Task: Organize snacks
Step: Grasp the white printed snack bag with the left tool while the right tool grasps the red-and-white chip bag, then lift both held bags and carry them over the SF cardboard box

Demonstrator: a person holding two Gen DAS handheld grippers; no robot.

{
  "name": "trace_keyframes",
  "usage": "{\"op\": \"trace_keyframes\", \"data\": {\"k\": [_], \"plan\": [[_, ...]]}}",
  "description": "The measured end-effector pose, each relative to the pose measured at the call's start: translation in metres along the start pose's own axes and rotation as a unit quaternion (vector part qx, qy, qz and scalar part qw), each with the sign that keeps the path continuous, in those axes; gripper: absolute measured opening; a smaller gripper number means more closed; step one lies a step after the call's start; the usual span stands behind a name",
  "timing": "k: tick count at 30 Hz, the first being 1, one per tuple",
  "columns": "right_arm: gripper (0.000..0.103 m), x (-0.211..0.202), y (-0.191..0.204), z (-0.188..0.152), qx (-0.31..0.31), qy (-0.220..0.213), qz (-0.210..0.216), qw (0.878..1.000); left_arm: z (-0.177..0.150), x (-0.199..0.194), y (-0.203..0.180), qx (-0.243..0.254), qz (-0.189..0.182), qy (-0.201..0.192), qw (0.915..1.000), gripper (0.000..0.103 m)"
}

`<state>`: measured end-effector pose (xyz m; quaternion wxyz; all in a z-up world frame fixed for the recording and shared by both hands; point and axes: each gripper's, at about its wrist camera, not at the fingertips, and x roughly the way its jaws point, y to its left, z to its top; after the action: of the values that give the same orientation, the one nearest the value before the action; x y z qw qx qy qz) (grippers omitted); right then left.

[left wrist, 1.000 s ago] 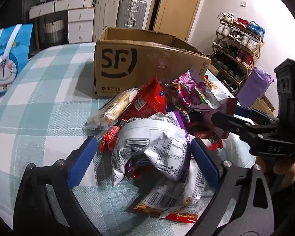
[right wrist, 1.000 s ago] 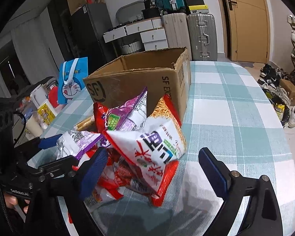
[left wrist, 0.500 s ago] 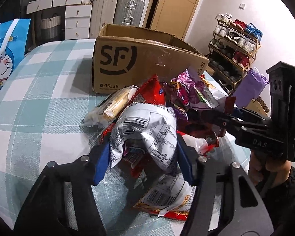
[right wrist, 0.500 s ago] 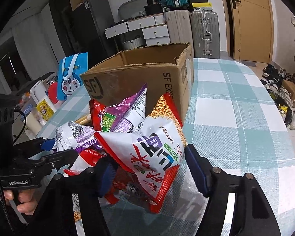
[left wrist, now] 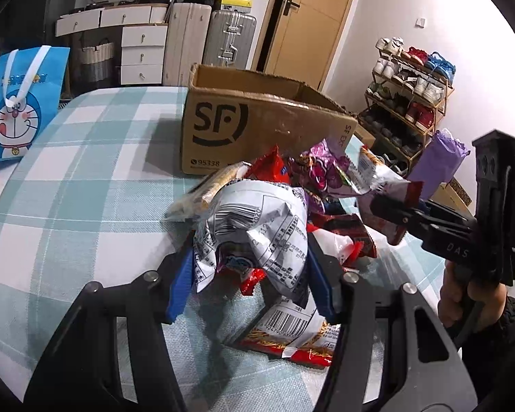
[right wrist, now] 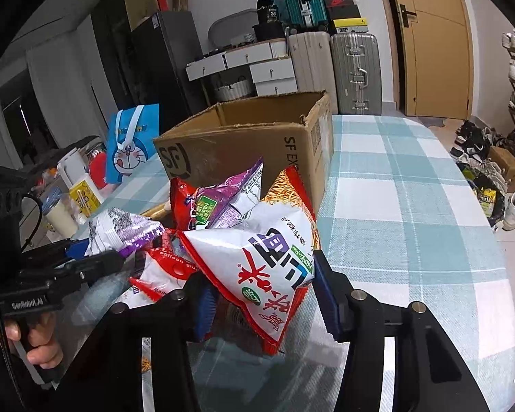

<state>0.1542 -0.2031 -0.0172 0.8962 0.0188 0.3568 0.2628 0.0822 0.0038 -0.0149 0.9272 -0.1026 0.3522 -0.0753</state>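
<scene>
1. Spreading under everything is a teal-and-white checked tablecloth [left wrist: 86,178], with suitcases [right wrist: 355,72] and a wooden door [right wrist: 432,41] standing far beyond both grippers.
2. Directly ahead of the left gripper [left wrist: 249,271], a crinkled white snack bag [left wrist: 257,226] is sitting pinched between its blue pads; the jaws closed in within the last second.
3. Between the fingers of the right gripper [right wrist: 262,292], a white-and-red noodle packet [right wrist: 267,267] is being squeezed, the jaws having just been closing on it.
4. Past both sets of fingertips, a snack pile [left wrist: 326,185] is lying loose.
5. Further ahead, an open cardboard box [left wrist: 264,130] is standing.
6. Far off to the left gripper's left, a blue cartoon gift bag [left wrist: 20,103] is standing upright.
</scene>
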Motion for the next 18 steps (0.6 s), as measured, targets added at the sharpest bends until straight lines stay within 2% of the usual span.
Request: {"op": "trace_keyframes", "data": {"k": [9,18], "plan": [[0.051,-0.036,0.005,0.003,0.001,-0.038,0.007,0.999,0.014,-0.026,-0.002,0.002,0.008,-0.029,0.9995,0.055],[0.051,-0.056,0.02,0.034,-0.012,-0.069,0.022,0.997,0.046,-0.044,-0.006,0.001,0.013,-0.057,0.9983,0.055]]}}
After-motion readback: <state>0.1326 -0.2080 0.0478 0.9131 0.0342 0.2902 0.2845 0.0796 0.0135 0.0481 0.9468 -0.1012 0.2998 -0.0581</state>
